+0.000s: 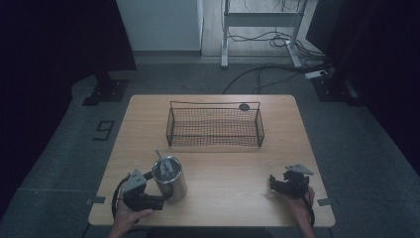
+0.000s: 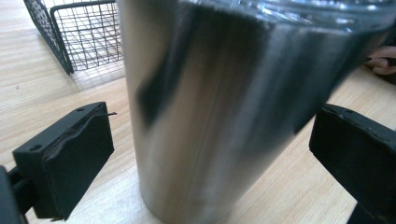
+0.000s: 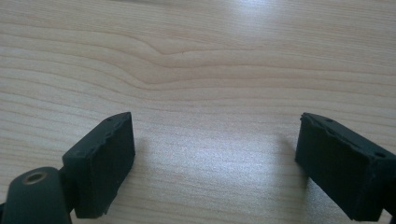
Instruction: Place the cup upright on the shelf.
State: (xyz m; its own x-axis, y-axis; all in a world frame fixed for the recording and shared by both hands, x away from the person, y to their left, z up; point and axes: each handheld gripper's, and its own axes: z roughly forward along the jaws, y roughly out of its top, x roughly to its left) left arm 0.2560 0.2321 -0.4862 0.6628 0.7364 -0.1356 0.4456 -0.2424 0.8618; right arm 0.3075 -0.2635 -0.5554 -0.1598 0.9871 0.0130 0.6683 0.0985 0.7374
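Steel cup (image 1: 170, 178) stands upright on the counter (image 1: 233, 168), near-left corner, straw (image 1: 159, 156) sticking up from it. Left gripper (image 1: 161, 198) at the cup's base: jaws spread wide, one on each side of the cup wall, pads clear of it. Right gripper (image 1: 274, 182) rests near the right edge, jaws wide, nothing between. Wire basket (image 1: 215, 126) sits farther back, centre.
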